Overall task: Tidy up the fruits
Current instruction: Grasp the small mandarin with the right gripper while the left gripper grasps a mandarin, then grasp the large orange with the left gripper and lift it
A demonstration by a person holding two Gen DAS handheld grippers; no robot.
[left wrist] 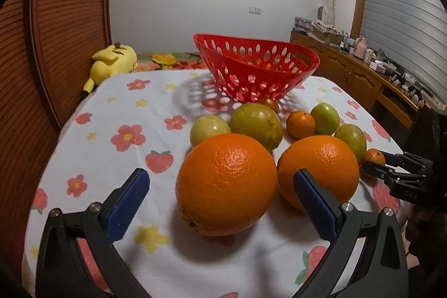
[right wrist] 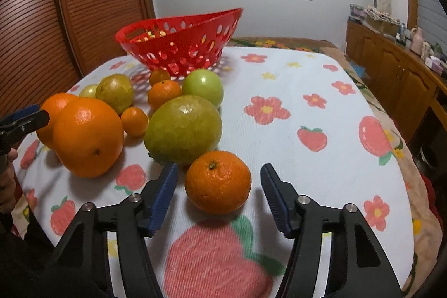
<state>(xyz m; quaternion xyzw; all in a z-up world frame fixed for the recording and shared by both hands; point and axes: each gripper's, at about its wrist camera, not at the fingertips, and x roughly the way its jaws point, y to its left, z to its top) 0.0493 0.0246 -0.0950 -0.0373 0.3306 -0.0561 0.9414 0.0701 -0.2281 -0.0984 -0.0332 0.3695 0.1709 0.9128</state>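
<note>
Blue-padded fingers (left wrist: 127, 203) of the left gripper (left wrist: 220, 200) are seen spread wide on either side of a big orange (left wrist: 226, 184), with clear gaps to both pads, so nothing is gripped. In the right wrist view, the right gripper (right wrist: 219, 193) is set around a mandarin (right wrist: 218, 182); its jaws stand apart and no contact with the peel can be made out.

Fruit is found loose on the flowered cloth (left wrist: 117, 113): a second orange (left wrist: 318, 171), several green fruits such as the large one (right wrist: 183, 129) just behind the mandarin, and a few smaller mandarins, all clustered between the grippers and the red basket (left wrist: 255, 67). The basket stands at the far side of the cloth, well apart from both grippers. Something yellowish shows through its holes in the right view, but what it is cannot be told.

By this evidence the task is judged barely begun: almost every fruit is left to be moved, and two first pickups appear to be prepared but not yet secured.
</note>
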